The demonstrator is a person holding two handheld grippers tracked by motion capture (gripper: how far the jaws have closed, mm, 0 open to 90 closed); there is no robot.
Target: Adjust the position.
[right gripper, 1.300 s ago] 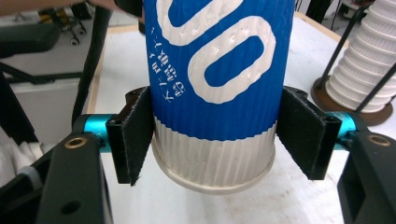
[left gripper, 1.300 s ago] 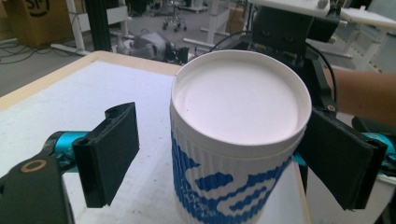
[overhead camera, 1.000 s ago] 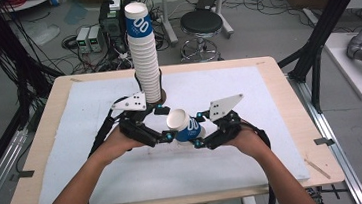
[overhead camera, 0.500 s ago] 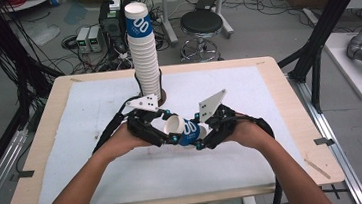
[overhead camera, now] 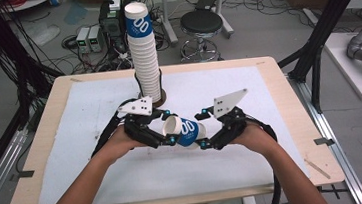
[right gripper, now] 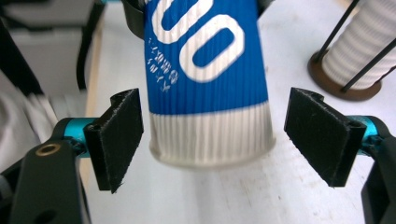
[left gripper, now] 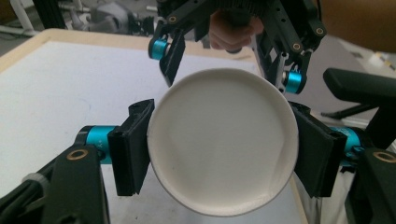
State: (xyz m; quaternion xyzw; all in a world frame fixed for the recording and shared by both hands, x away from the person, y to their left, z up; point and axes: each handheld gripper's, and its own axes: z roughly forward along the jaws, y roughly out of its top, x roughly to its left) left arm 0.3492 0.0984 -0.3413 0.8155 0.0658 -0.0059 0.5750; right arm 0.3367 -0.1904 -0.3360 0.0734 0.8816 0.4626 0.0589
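A blue-and-white paper cup [overhead camera: 186,130] hangs on its side just above the white mat [overhead camera: 95,115], mouth toward the left hand. My left gripper [overhead camera: 170,128] has just closed and is shut on the cup. In the left gripper view its pads press both sides of the cup [left gripper: 223,140] at the rim, and my left gripper [left gripper: 222,154] looks into the cup. My right gripper [overhead camera: 201,130] has just been opening. In the right gripper view, my right gripper [right gripper: 215,140] stands open around the cup [right gripper: 205,70] base, with a gap at each pad.
A tall stack of matching cups [overhead camera: 143,55] stands in a wire holder on a round base [right gripper: 336,88] at the mat's far middle, just behind the grippers. The wooden table edge [overhead camera: 50,124] frames the mat. Stools, cables and equipment lie on the floor beyond.
The left jaws closed on the cup near its rim, then the right jaws let go of its base. The cup tipped from mouth-up to lying sideways. Both hands stayed almost in place.
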